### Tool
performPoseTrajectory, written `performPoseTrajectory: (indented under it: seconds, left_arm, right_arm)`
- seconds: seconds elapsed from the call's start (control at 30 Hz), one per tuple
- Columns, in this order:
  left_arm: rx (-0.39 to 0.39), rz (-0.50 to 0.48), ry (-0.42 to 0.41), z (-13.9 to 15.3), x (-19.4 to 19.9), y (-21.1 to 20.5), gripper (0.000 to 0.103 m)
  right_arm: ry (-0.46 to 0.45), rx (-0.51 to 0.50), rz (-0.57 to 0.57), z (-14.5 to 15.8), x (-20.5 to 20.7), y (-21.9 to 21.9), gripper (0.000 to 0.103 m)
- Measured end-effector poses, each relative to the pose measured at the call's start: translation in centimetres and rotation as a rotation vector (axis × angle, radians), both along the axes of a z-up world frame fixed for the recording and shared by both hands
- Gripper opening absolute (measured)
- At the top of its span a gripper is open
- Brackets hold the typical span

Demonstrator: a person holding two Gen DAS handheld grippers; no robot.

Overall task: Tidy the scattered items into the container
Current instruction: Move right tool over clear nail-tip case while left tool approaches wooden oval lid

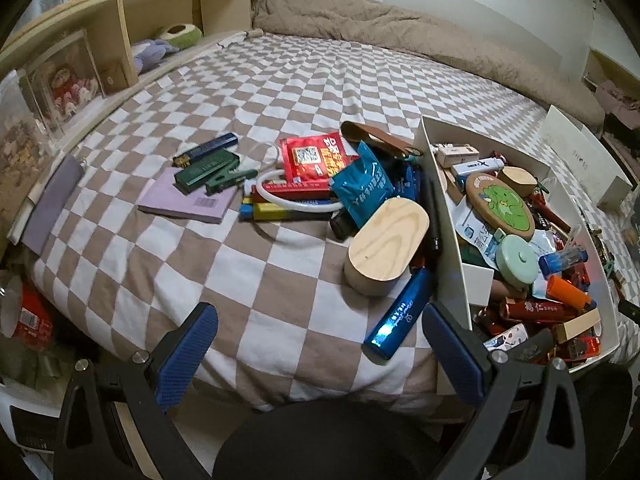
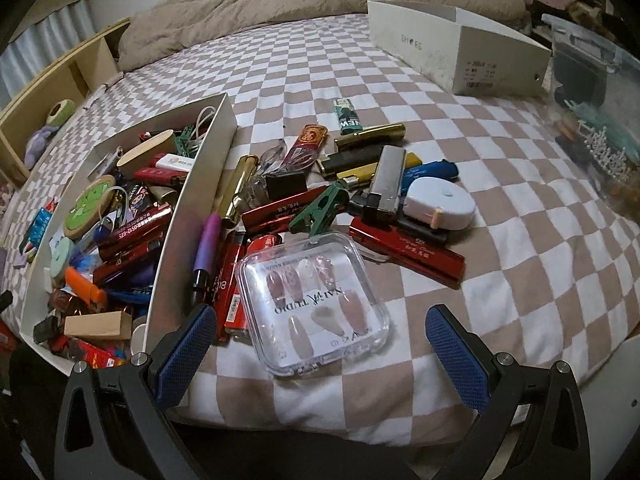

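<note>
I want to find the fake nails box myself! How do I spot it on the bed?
Find the white cardboard container full of lighters on the checkered bed. Right of its near end, closest to the right hand-held gripper, lies the press-on nail case. It is the only clear, square one, with pink nails inside.

Bed sheet (image 2: pixel 440 128): I see matt checked cloth
Nail case (image 2: pixel 316 304): glossy clear plastic
Oval box (image 1: pixel 384 244): smooth wood

white box (image 2: pixel 192 184) nearly full, clutter (image 2: pixel 360 184) alongside
</note>
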State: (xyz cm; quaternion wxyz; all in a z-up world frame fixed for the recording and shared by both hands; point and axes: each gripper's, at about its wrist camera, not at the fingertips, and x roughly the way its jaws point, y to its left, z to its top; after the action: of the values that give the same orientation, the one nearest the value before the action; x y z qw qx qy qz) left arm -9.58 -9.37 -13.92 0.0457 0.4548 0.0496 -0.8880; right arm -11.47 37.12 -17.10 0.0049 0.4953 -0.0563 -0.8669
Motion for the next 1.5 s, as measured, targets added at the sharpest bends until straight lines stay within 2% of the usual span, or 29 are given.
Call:
performPoseTrajectory:
  seconds: [0.17, 0.47, 0.6, 0.9, 1.1, 1.27, 1.4, 1.5]
  left_arm:
    - [0.039, -0.012, -0.034, -0.8, -0.6, 0.0, 0.103]
    - [-0.004, -0.038, -0.071, -1.7, -2.1, 0.4, 0.103]
    - [0.005, -0.049, -0.098, -2.3, -2.8, 0.6, 0.103]
    - [-0.018, -0.051, -0.122, -2.9, -4.1, 0.7, 0.103]
    - [-0.011, -0.073, -0.19, -4.3, -5.4, 0.7, 0.103]
    - [-0.063, -0.023, -0.186, -4.0, -6.2, 0.1, 0.103]
    - [-0.036, 0.005, -0.192, -4.1, -6.7, -1.0, 0.103]
    - [-0.046, 0.01, -0.189, -4.1, -7.0, -1.2, 0.103]
  right_arm:
    - [-0.017, 0.002, 0.024, -0.7, -0.7, -0.5, 0.103]
    - [-0.084, -0.059, 0.006, -2.1, -1.8, 0.1, 0.103]
    - [-0.107, -0.082, 0.007, -2.4, -1.9, 0.4, 0.103]
    - [-0.129, -0.085, 0.014, -3.0, -1.9, 0.4, 0.103]
    - [-0.142, -0.057, 0.015, -3.2, -2.1, 0.1, 0.103]
    - [-0.133, -0.062, 0.015, -3.2, -1.9, 0.2, 0.103]
    - [-0.133, -0.062, 0.014, -3.3, -1.9, 0.1, 0.103]
    - [-0.133, -0.06, 0.013, -3.3, -2.0, 0.1, 0.103]
